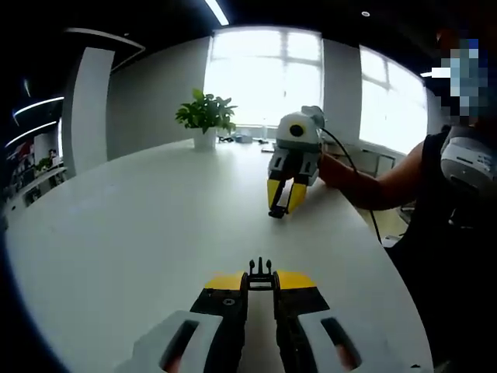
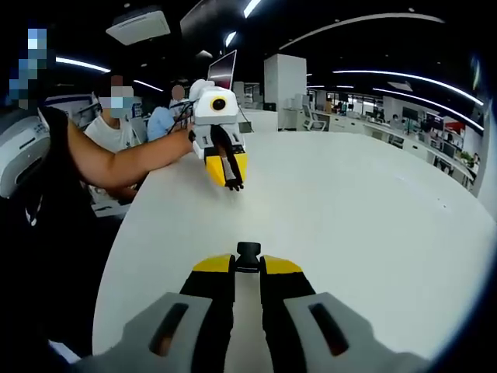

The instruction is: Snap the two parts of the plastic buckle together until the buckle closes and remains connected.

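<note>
Two tools (image 1: 260,281) (image 2: 248,266) — each gripping one buckle half (image 1: 260,272) (image 2: 248,252)

Both grippers share one build: the left gripper (image 1: 260,281) has black jaws capped in yellow, running back at six o'clock into pale grey housings with dark oval slots. The right gripper (image 1: 284,200) carries a white body trailing a black cable toward three o'clock. The person (image 1: 454,210) wears dark sleeveless clothing.
</note>
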